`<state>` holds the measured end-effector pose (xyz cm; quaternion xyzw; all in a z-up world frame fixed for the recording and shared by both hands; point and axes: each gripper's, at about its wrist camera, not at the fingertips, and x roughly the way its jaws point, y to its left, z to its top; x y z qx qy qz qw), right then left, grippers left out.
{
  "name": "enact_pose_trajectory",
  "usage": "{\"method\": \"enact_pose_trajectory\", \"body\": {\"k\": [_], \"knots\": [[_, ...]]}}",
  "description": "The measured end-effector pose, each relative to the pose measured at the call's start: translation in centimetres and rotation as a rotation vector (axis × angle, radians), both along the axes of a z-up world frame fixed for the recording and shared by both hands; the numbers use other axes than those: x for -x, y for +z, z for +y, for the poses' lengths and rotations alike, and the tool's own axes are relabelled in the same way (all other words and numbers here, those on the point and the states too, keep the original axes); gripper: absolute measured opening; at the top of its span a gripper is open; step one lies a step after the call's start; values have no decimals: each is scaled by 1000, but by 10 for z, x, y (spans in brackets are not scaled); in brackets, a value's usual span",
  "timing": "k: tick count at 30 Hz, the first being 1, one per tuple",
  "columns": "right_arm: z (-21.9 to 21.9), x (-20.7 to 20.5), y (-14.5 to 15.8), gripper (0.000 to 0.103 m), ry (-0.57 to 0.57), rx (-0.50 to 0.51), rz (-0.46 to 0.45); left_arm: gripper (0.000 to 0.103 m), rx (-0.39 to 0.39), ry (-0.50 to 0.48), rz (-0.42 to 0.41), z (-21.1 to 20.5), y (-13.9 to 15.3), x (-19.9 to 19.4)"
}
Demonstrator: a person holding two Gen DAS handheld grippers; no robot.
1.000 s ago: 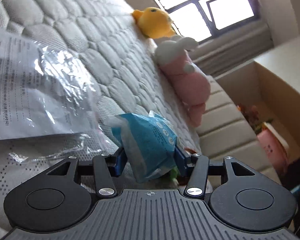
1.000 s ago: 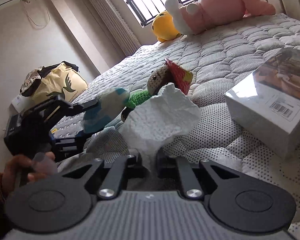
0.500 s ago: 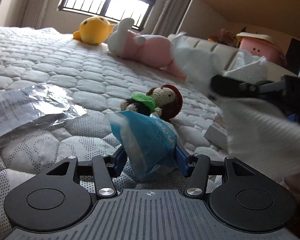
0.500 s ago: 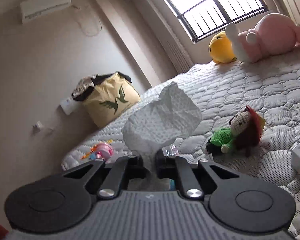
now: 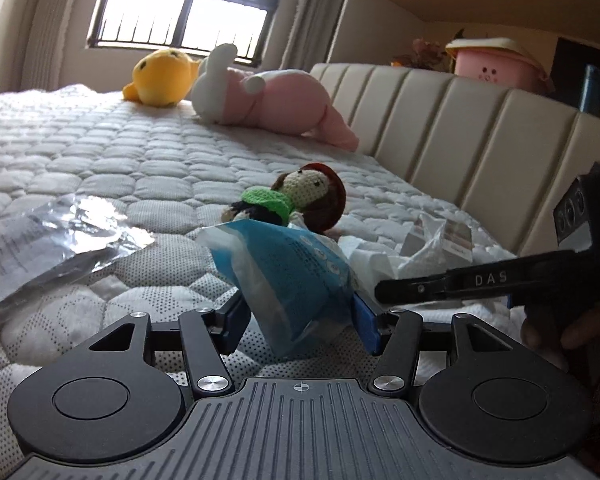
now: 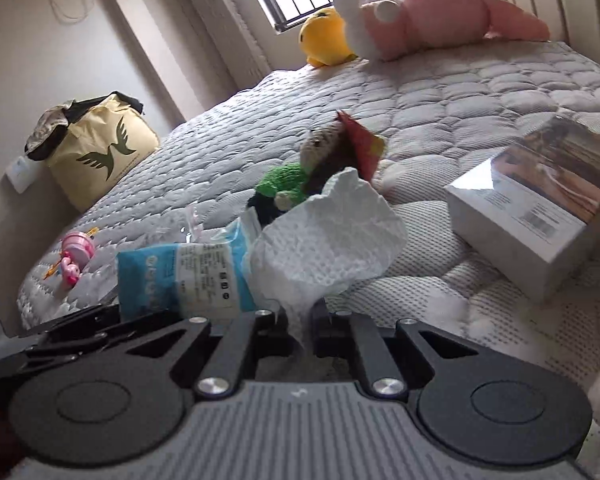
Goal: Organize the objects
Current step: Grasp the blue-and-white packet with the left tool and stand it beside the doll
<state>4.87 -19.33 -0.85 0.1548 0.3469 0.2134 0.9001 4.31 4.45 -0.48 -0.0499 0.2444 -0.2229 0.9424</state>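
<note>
Quilted mattress (image 5: 100,152) bearing, in descending size: pink plush rabbit (image 5: 276,100) beside yellow plush (image 5: 160,78) near the window; white printed box (image 6: 540,200), closed, contents hidden; clear plastic sleeve (image 5: 40,248) enclosing a printed sheet; crocheted doll (image 5: 296,200) lying on its side. A tan bag (image 6: 100,152) stands beside the bed, stuffed with dark fabric. Left gripper (image 5: 298,316), jaws narrowed, clamps a blue packet (image 5: 296,276) above the mattress. Right gripper (image 6: 302,328), jaws nearly closed, pinches a crumpled white tissue (image 6: 332,240).
</note>
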Motion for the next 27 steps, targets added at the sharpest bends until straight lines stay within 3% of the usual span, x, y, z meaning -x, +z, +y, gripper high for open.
{"method": "enact_pose_trajectory", "body": {"k": [5, 9, 12, 15, 19, 27], "knots": [[0, 10, 30, 9, 52, -65, -99, 66, -123, -33, -76, -18, 4, 8], [26, 15, 58, 9, 234, -153, -158, 74, -131, -50, -92, -23, 6, 9], [51, 14, 61, 10, 315, -93, -164, 74, -133, -53, -96, -24, 8, 7], [58, 5, 50, 10, 289, -32, -137, 74, -134, -56, -87, -23, 9, 3], [37, -1, 41, 10, 230, -95, -102, 77, -138, -62, -80, -26, 9, -5], [-6, -14, 16, 10, 61, -78, -29, 85, -160, -89, -104, -45, 14, -21]]}}
